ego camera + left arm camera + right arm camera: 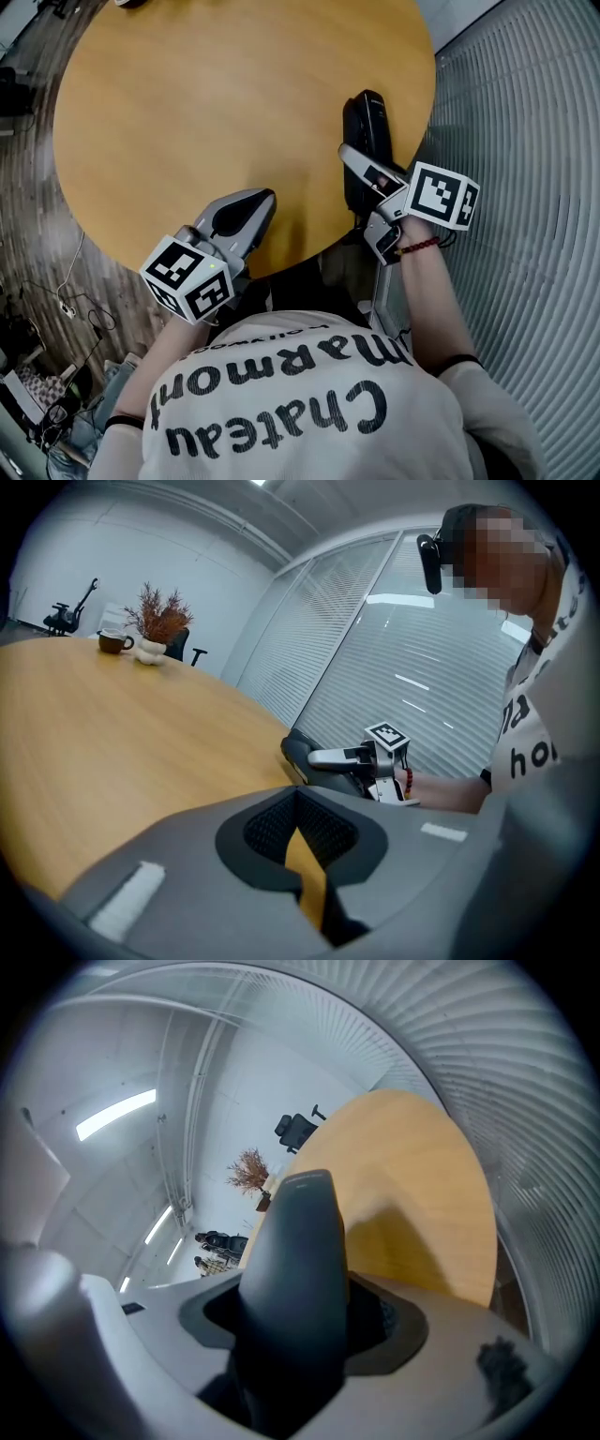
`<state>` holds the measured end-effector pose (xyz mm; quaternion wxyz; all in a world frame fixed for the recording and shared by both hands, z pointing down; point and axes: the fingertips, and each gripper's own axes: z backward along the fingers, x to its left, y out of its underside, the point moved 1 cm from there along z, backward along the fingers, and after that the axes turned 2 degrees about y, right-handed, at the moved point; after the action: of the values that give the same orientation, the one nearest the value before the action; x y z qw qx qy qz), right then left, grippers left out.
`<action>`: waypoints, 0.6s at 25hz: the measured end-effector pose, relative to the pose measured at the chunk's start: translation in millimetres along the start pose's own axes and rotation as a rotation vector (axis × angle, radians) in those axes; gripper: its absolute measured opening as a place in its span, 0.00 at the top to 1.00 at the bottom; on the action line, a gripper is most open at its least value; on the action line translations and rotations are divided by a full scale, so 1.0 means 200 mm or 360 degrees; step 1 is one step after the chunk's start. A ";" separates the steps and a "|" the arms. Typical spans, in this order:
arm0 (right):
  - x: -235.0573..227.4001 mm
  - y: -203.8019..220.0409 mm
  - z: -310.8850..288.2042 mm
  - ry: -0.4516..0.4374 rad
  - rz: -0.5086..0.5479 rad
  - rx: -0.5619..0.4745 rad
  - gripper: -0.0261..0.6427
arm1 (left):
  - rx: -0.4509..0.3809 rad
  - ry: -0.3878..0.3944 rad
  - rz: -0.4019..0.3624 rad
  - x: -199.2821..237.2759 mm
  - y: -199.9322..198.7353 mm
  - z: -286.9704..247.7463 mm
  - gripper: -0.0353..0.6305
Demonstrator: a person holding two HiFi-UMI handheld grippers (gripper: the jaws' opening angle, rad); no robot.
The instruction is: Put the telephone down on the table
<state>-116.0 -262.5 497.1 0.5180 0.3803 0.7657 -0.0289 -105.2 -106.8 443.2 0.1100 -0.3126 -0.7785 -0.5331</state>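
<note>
A black telephone handset lies lengthwise over the right edge of the round wooden table, with my right gripper shut on its near end. I cannot tell whether it touches the tabletop. In the right gripper view the telephone fills the space between the jaws and points out over the table. My left gripper rests at the table's front edge, shut, holding nothing. The left gripper view shows the telephone and the right gripper off to its right.
A brown cup, a white pot with a dried plant and an office chair stand at the table's far side. Ribbed grey flooring lies to the right. Cables trail over the wooden floor at left.
</note>
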 end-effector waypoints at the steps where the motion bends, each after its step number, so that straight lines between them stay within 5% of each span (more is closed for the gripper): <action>1: 0.00 -0.01 -0.02 0.0017 0.0012 0.0011 0.50 | 0.0004 -0.0016 0.0016 0.02 0.00 0.00 0.94; 9: -0.01 -0.02 0.00 0.0120 0.0059 0.0006 0.50 | 0.0017 -0.0043 0.0054 0.01 0.02 0.03 0.94; 15: -0.03 0.00 -0.06 0.0316 0.0310 0.0130 0.50 | 0.0005 -0.0044 0.0046 0.06 0.02 0.02 0.94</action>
<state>-125.1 -260.5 508.0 0.4242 0.4745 0.7708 0.0280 -111.2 -97.8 449.2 0.1073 -0.3310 -0.7762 -0.5257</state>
